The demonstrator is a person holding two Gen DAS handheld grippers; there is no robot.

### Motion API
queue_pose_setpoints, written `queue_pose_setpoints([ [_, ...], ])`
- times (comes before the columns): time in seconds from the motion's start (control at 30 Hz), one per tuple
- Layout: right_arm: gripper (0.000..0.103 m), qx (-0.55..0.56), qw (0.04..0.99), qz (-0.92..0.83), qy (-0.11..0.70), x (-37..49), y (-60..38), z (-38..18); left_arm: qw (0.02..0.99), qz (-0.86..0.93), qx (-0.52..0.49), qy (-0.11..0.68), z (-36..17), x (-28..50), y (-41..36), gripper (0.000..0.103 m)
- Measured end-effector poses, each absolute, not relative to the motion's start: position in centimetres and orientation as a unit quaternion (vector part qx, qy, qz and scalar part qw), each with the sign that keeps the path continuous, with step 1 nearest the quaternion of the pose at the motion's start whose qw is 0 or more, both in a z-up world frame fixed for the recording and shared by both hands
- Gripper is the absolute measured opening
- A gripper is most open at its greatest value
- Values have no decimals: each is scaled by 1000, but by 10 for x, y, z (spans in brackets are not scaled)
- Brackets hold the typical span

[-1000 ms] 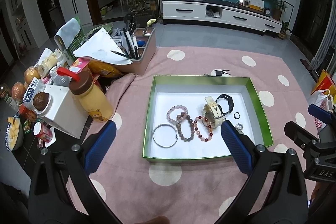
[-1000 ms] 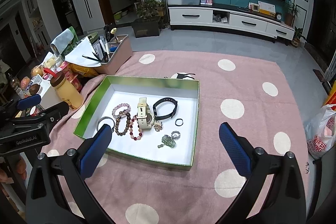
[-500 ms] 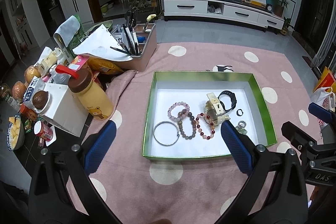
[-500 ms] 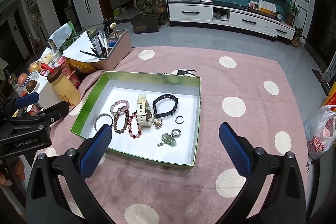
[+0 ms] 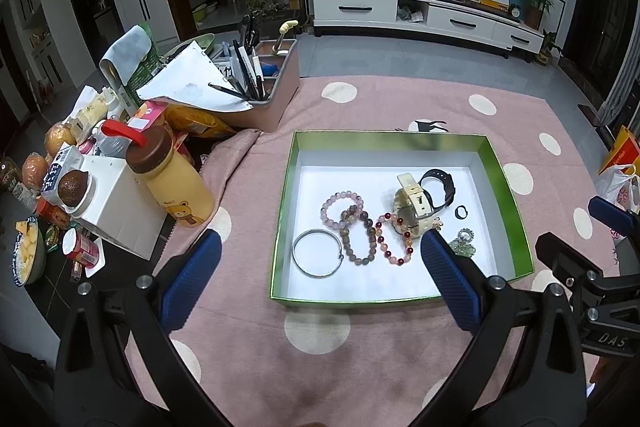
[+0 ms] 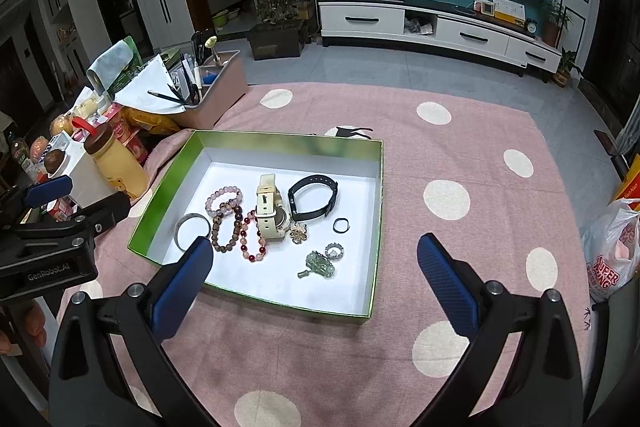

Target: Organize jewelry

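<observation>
Both tongs, left tongs and right tongs, stand wide open, empty. Only the right view shows the green pendant whole, at 5 o'clock in the tray.

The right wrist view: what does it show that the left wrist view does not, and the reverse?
Only the right wrist view shows the green pendant whole and the gold charm clearly; the left hand-held gripper appears at its left edge. Only the left wrist view shows the bowl of yellow pieces and the right hand-held gripper at its right edge. Both share the green box, silver bangle, three bead bracelets, cream watch, black band and black ring. Both grippers are open and empty.
</observation>
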State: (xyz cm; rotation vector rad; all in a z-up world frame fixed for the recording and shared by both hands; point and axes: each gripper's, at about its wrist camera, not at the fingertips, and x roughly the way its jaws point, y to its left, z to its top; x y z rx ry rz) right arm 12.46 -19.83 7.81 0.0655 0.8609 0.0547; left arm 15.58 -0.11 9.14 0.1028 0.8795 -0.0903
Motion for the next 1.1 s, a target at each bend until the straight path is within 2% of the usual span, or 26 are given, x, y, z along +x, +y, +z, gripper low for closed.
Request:
queue_pose_setpoints([
  [1.1, 102, 28, 908, 28, 417, 128, -194, 75, 900, -38, 52, 430, 84, 162, 0, 101],
])
